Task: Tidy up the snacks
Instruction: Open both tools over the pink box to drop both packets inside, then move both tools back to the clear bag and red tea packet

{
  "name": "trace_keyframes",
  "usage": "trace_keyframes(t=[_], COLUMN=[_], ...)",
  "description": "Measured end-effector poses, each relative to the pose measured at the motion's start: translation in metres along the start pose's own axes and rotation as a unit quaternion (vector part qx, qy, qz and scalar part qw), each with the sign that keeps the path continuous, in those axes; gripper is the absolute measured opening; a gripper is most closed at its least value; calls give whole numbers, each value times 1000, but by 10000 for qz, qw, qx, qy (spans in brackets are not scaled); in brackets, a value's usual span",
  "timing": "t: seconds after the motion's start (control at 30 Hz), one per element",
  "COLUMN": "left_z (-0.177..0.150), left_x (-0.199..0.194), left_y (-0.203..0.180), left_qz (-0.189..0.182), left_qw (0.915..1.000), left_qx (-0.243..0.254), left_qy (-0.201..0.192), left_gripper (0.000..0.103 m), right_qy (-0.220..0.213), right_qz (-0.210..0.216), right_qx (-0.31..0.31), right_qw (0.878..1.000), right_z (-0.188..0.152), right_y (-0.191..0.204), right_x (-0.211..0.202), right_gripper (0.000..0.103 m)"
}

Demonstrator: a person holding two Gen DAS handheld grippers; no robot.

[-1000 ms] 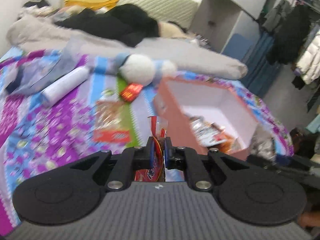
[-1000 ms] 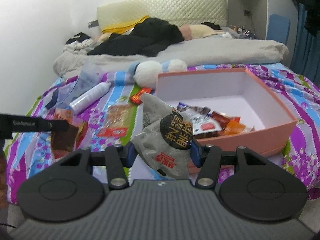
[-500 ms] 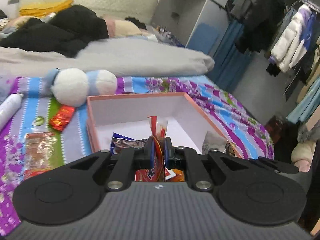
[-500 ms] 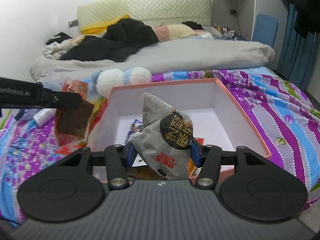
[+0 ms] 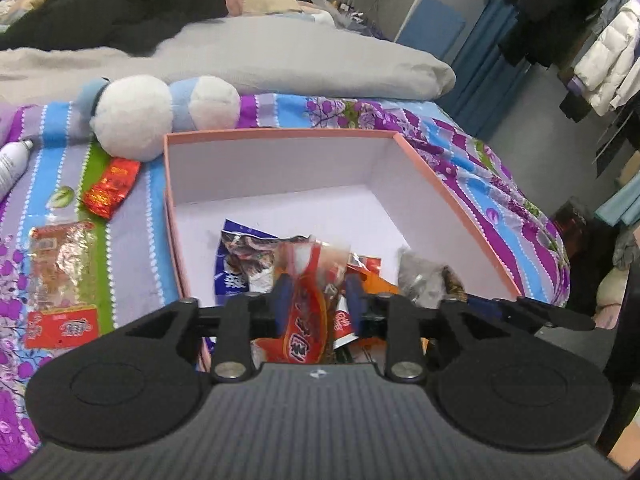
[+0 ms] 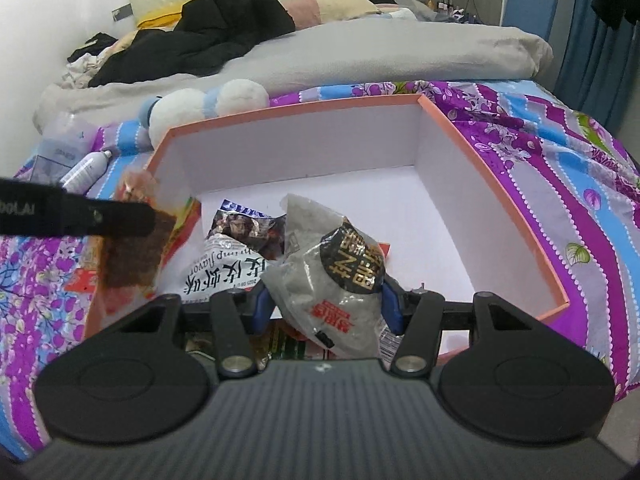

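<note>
On my left wrist view, far left on the bed (image 5: 132, 240), a clear packet with a red label (image 5: 60, 280) lies flat, and a small red packet (image 5: 112, 186) sits just beside the pink box (image 5: 460, 208). My left gripper (image 5: 318, 296) hangs over the box's near end; its jaws stand partly open, and a red snack packet (image 5: 306, 316) sits between them, though I cannot tell if the pads still grip it. Below it inside the box lies a blue-and-white packet (image 5: 236, 264). To the right, my right gripper (image 6: 326, 304) also hovers over the box, jaws wide but closed on a grey snack bag (image 6: 332, 276) with a black-and-gold label, its lower part pinched between the blue pads (image 6: 390, 304). A white plush toy (image 5: 136, 116) rests behind the box.
</note>
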State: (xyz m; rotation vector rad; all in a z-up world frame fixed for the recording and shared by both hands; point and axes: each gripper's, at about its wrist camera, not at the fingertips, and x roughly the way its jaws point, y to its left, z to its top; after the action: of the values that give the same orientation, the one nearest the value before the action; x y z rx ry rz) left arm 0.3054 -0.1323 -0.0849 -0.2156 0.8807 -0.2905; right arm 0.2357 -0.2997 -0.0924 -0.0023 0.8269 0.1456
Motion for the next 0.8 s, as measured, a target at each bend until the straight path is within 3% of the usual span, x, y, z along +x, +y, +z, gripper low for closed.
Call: trace_keyframes(t=[0.07, 0.33, 0.8], left_z=[0, -10, -59], left_x=[-10, -70, -190], left_y=[2, -3, 13], left_qz=[-10, -8, 248], left_qw=[9999, 9987, 9924], left_qx=[19, 225, 363], left_qy=[-111, -456, -1148], left_gripper=[48, 49, 59], right_qy=[-18, -524, -1318], right_qz=[62, 62, 506], right_qx=[113, 268, 317], right_qw=[9999, 9982, 9895], right_z=[0, -1, -23], right_y=[-2, 4, 51], right_x=[-3, -44, -136], right_gripper=[70, 70, 70])
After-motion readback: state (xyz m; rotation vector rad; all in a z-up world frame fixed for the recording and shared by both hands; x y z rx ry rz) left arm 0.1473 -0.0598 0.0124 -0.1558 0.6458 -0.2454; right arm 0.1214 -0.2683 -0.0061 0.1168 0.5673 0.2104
